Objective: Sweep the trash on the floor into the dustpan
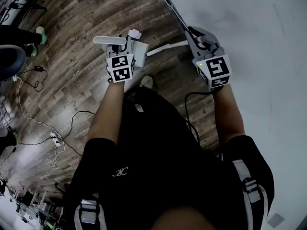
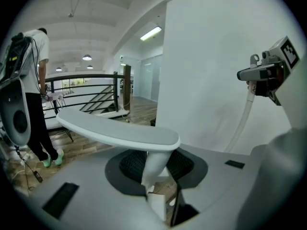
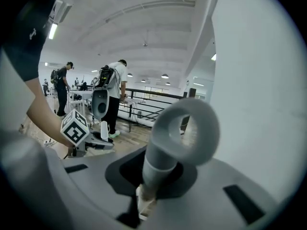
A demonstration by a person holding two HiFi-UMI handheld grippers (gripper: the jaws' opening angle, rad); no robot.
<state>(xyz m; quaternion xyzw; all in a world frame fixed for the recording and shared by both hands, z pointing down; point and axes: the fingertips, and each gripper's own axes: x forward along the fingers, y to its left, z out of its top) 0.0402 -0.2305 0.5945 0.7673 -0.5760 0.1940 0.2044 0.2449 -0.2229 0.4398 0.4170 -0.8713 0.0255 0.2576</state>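
In the head view my left gripper (image 1: 120, 63) is shut on the dustpan handle (image 1: 109, 40), a white stem with a flat crossbar on top. The white dustpan (image 1: 140, 51) hangs just beyond it above the wood floor. A white scrap of trash (image 1: 134, 33) shows past the pan. My right gripper (image 1: 206, 47) is shut on the white broom handle (image 1: 168, 48), which slants left toward the pan. In the left gripper view the crossbar (image 2: 115, 131) stands up out of the jaws. The right gripper view shows the broom handle's ring end (image 3: 184, 128) clamped between the jaws.
A white wall (image 1: 259, 28) runs along the right beside the wood floor (image 1: 76, 18). Cables (image 1: 33, 121) and a power strip (image 1: 56, 140) lie at left. Another person's green shoe (image 1: 41, 35) is at upper left. My own shoe (image 1: 147, 82) is under the pan. People stand by a railing (image 3: 139, 104).
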